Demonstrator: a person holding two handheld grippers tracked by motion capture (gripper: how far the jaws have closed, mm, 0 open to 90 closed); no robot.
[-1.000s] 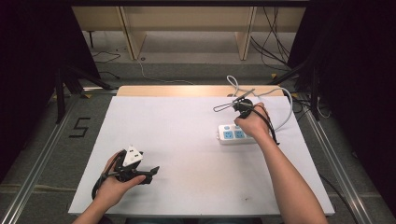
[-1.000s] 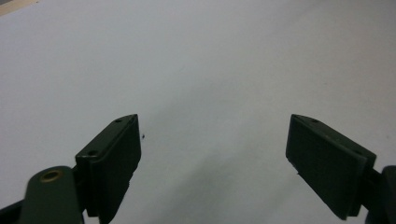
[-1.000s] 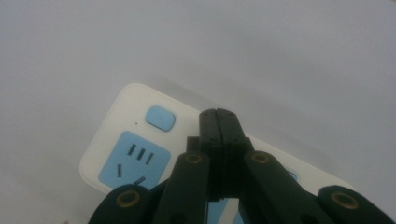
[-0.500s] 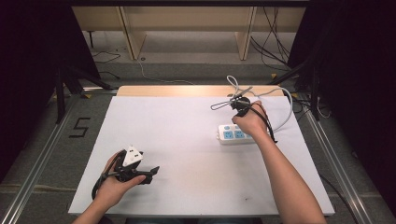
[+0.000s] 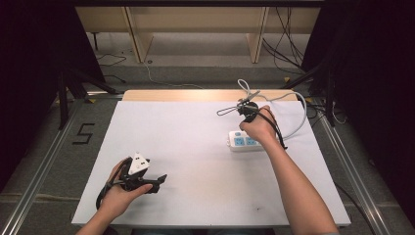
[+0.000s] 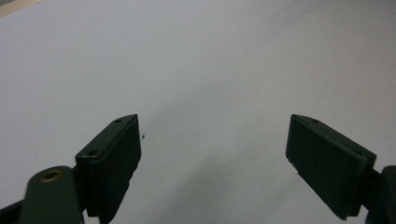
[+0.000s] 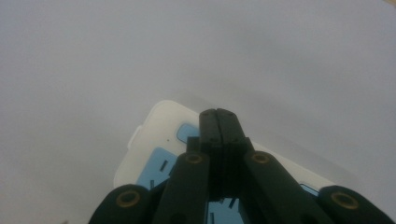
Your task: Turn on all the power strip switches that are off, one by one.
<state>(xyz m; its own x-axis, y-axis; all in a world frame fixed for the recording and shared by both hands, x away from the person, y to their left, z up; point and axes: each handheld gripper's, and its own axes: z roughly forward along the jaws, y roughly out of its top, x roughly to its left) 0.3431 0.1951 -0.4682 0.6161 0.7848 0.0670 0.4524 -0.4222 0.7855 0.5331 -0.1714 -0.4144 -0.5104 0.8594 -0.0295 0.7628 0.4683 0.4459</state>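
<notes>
- Nearest the person, the left gripper (image 5: 159, 181) rests low on the white worktop (image 5: 195, 161) at its front left corner. Its jaws stand wide apart with nothing between them, as the left gripper view shows.
- Farther back on the right, the right gripper (image 7: 219, 126) has its jaws pressed flat together on nothing, their tips poised over the white plastic power strip with blue socket faces (image 7: 161, 149). In the high view that strip (image 5: 244, 141) lies flat right of the worktop's middle, just under the right hand (image 5: 258, 126).
- Behind it, the strip's grey cable (image 5: 293, 105) loops toward the worktop's back edge.
- Judged step: the closed jaws are lining up to press on the strip, perhaps its switch. Next calls for a short, steady push down without sliding the strip.
- Against the earlier high views, both hands and the strip sit about where they were.
</notes>
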